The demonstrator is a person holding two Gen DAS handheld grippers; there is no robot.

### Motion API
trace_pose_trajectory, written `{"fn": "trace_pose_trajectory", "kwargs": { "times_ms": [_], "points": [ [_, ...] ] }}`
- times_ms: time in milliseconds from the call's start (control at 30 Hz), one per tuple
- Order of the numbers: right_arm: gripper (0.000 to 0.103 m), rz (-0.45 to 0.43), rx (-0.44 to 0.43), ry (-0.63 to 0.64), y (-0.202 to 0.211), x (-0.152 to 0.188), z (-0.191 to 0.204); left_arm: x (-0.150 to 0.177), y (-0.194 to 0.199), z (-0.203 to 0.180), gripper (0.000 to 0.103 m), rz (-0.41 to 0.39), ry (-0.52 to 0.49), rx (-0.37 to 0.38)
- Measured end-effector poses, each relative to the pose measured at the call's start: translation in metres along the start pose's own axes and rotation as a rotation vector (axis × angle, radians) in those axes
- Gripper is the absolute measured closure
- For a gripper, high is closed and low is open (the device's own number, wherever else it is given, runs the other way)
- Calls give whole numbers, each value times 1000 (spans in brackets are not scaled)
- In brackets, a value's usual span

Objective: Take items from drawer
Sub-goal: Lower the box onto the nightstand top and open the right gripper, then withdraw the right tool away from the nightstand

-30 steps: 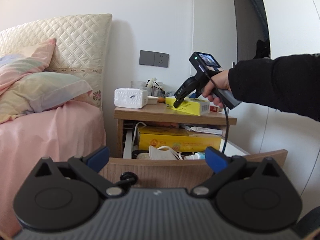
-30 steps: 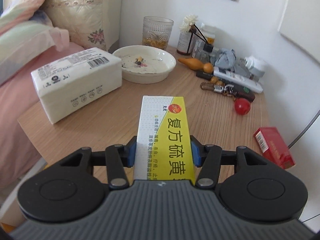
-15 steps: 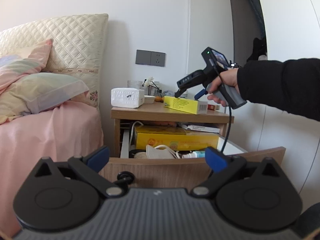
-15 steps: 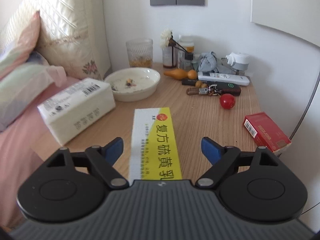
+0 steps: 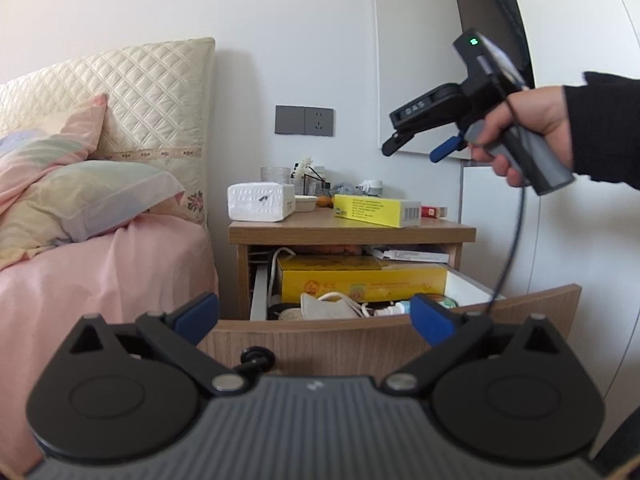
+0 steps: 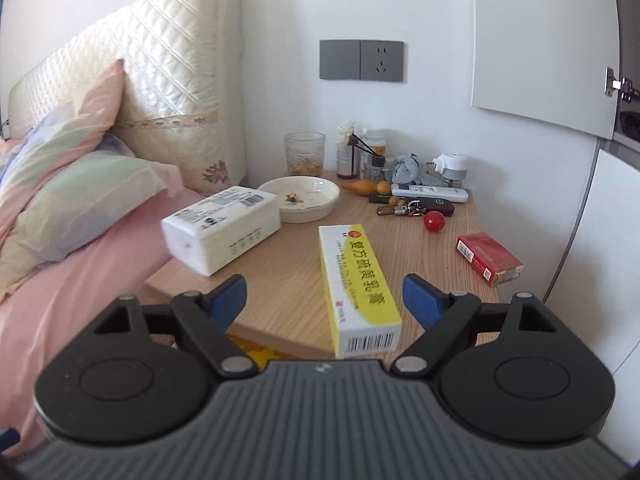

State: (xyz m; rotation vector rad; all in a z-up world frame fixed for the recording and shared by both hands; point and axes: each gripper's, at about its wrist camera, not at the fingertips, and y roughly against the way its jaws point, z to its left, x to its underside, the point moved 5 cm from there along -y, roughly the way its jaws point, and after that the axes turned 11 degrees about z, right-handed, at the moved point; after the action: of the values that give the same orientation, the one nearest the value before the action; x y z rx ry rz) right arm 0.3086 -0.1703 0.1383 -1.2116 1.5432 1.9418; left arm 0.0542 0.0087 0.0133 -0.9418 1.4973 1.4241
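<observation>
R gripper [image 6: 324,296] is empty, jaws spread wide, hanging above the nightstand tabletop [image 6: 288,264] w/ the yellow medicine box [image 6: 356,276] lying flat below and between the pads, not touched. That one looks delivered. L gripper [image 5: 314,316] also spread, nothing in it, parked in front of the open drawer [image 5: 360,340], pads framing the contents.

What's left inside, from L view: big yellow carton [image 5: 360,280] at the back, a white face mask [image 5: 324,306] in front, a small white bottle [image 5: 390,311] lying beside it, something greenish at R I can't ID.

Next, I reckon: R goes back down for another item. I'd pick the bottle or the mask since both sit on top near the front. Come in from above, clear of the drawer front, and watch the R cable [image 5: 516,236], which dangles right over the drawer's R corner. Mask is soft w/ loose straps: pinch the body, not a loop, or it'll snag neighbours. Keep L out of R's path. Set down in bare wood, away from the red pack [image 6: 490,258].
</observation>
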Motion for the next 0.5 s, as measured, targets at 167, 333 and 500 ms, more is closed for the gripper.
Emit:
{"fn": "trace_pose_trajectory", "kwargs": {
  "times_ms": [167, 333, 500],
  "points": [
    [16, -42, 7, 66, 38, 25, 15, 0, 2, -2, 0, -4, -6, 2],
    [16, -91, -3, 62, 72, 57, 20, 0, 4, -3, 0, -10, 3, 19],
    [16, -156, 9, 41, 101, 86, 27, 0, 7, -4, 0, -17, -4, 20]
  ]
}}
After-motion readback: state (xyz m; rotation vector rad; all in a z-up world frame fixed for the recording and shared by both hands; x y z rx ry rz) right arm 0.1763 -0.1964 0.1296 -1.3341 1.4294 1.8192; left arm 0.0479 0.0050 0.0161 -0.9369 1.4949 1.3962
